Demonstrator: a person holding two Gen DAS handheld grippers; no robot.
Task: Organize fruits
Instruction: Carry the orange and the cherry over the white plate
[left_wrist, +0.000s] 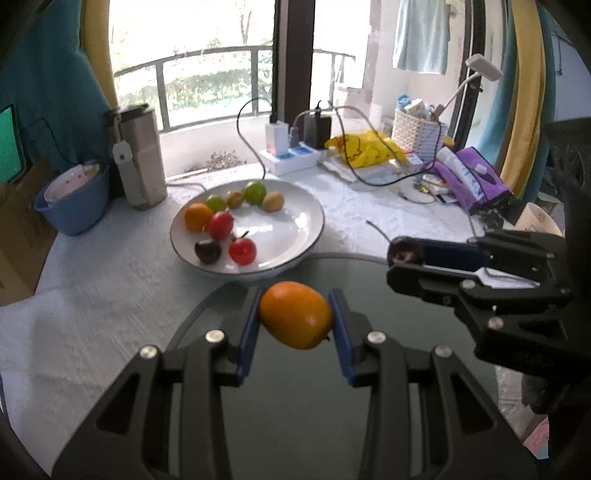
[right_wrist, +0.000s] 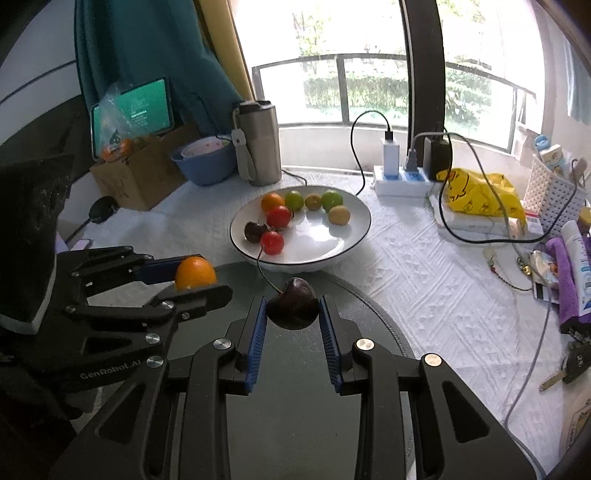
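My left gripper (left_wrist: 295, 317) is shut on an orange fruit (left_wrist: 295, 314), held above a dark round glass surface (left_wrist: 295, 406) just short of the white plate (left_wrist: 303, 218). The plate holds several fruits: an orange, two red ones, a dark cherry (left_wrist: 208, 251), two green limes and two brownish kiwis. My right gripper (right_wrist: 293, 314) is shut on a dark cherry (right_wrist: 293, 309) with a long stem, also in front of the plate (right_wrist: 354, 229). In the right wrist view the left gripper (right_wrist: 192, 277) with its orange (right_wrist: 195, 273) shows at the left; in the left wrist view the right gripper (left_wrist: 406, 256) shows at the right.
Behind the plate stand a steel flask (left_wrist: 138, 155), a blue bowl (left_wrist: 74, 206) and a power strip (left_wrist: 288, 155) with cables. A yellow bag (left_wrist: 364, 147), a white basket (left_wrist: 417, 133), a purple tissue pack (left_wrist: 469, 177) and keys (right_wrist: 576, 362) crowd the right side.
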